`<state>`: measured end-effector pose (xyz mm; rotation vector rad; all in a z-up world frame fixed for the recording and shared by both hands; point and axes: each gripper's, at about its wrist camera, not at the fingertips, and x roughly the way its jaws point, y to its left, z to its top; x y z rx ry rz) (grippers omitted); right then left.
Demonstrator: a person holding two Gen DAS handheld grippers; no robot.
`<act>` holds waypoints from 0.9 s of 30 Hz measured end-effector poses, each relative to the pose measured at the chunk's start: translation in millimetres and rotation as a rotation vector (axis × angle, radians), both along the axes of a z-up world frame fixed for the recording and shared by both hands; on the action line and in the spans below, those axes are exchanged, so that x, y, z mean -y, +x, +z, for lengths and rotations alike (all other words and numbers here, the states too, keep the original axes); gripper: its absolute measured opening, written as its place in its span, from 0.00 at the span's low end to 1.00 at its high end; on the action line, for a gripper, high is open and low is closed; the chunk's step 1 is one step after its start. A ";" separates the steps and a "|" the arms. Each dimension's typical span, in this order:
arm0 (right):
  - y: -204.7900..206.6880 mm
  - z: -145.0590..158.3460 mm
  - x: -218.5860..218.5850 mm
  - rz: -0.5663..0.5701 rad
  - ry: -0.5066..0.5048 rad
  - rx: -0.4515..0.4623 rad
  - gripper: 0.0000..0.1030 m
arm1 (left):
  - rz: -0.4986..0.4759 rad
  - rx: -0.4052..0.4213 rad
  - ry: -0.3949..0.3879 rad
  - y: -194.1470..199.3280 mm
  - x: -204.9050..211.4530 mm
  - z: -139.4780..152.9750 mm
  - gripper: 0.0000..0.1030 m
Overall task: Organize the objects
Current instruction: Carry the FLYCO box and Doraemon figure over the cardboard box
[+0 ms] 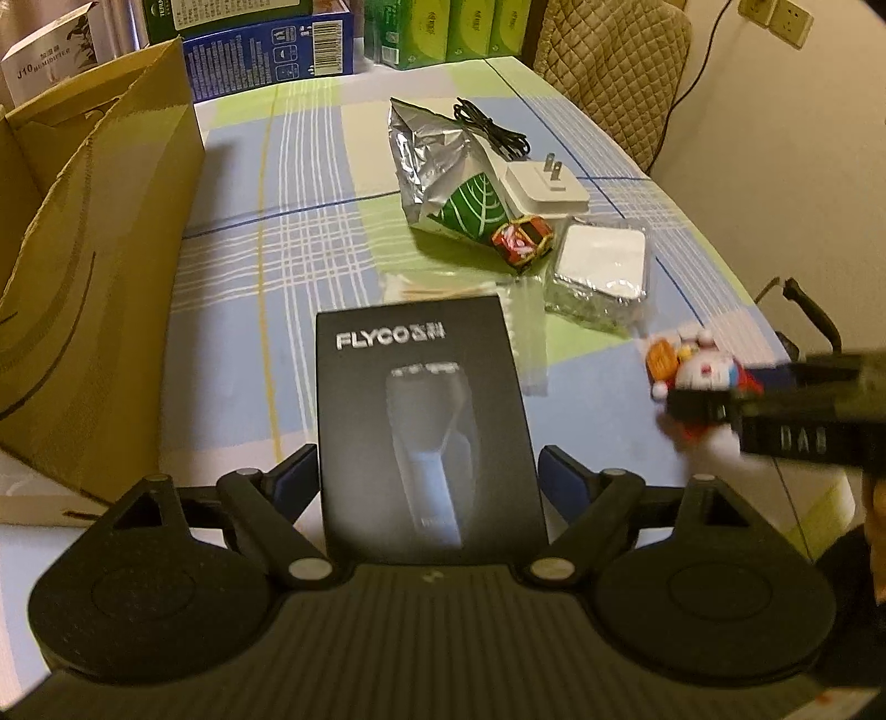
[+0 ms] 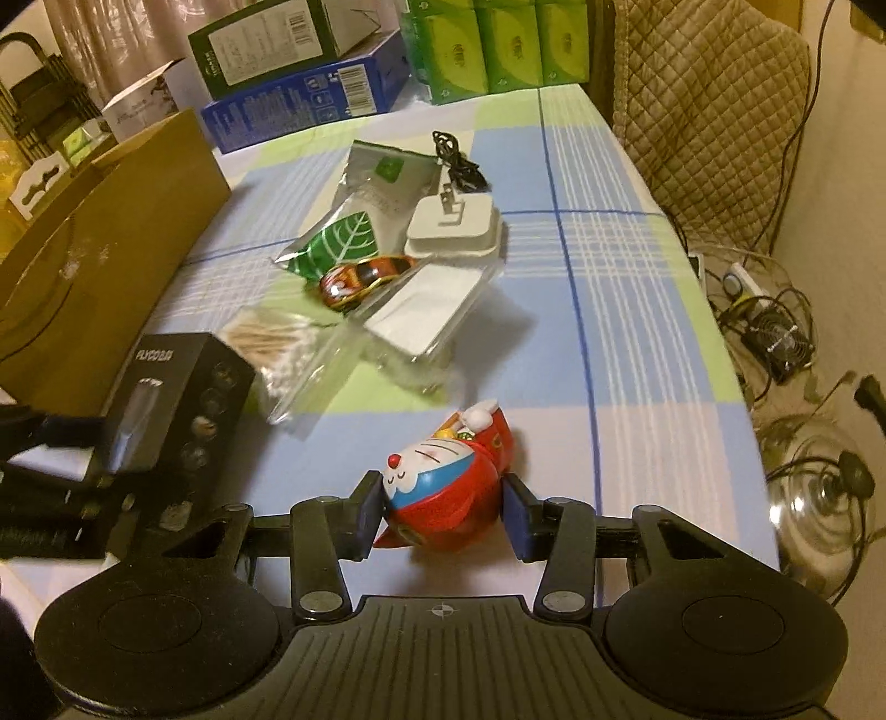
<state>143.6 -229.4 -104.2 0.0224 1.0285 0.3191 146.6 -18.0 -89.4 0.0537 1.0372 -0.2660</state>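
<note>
Beyond the plaid tablecloth (image 2: 626, 266), a quilted chair back (image 2: 714, 111) stands at the far right, wall sockets (image 1: 775, 22) sit above it, and on the floor to the right lie tangled cables (image 2: 775, 288), a small fan (image 2: 781, 343) and a glass dome (image 2: 819, 498).

Cardboard box (image 1: 94, 266) at frame left; shaver box (image 1: 426, 421) lower centre; foil pouch (image 1: 437, 160), charger plug (image 1: 545, 185) and toy car (image 1: 523, 241) upper centre; cat figurine (image 1: 695, 371) at right.
</note>
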 end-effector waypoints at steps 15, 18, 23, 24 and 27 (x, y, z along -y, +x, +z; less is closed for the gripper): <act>-23.5 17.6 5.2 -0.014 0.029 0.043 0.41 | 0.012 -0.002 0.004 -7.0 -4.3 9.6 0.75; -30.6 25.0 4.7 -0.015 0.026 0.062 0.41 | 0.005 0.017 -0.002 -13.0 -3.1 19.2 0.75; -40.3 43.3 1.4 -0.010 0.026 0.101 0.41 | -0.003 0.054 -0.014 -22.8 -3.7 38.0 0.75; -41.4 47.4 0.2 -0.007 0.027 0.110 0.41 | -0.005 0.063 -0.016 -24.9 -4.2 42.6 0.75; -45.3 63.1 -5.9 0.009 0.029 0.142 0.41 | -0.005 0.088 -0.027 -30.5 -8.6 57.1 0.75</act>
